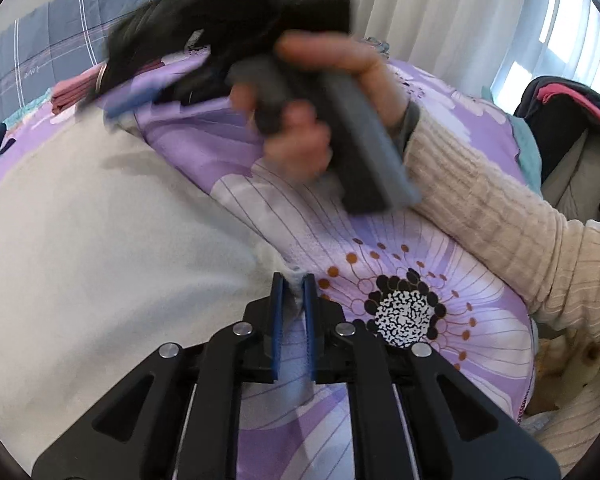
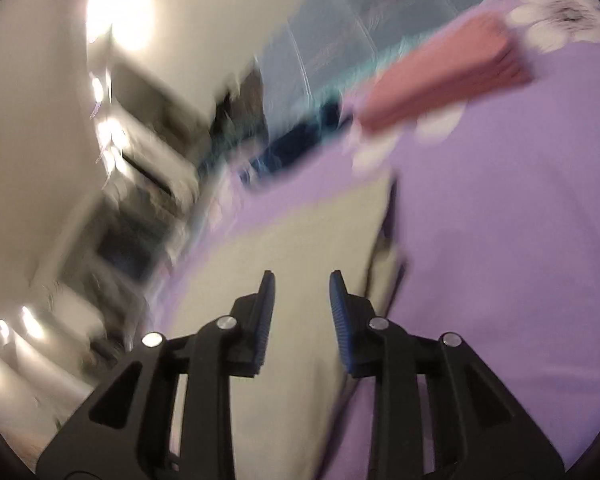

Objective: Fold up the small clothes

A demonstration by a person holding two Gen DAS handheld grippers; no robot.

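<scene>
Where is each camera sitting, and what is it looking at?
Left wrist view: it sits on the left gripper, looking down at a cream garment pinched at its edge, on a purple flowered bedspread; the person's other hand and ribbed sleeve show.
Right wrist view: it sits on the right gripper, jaws apart with nothing between, looking across the bed toward blurred furniture; no hand shows.
Both share the cream garment, the bedspread and a folded pink cloth.
</scene>
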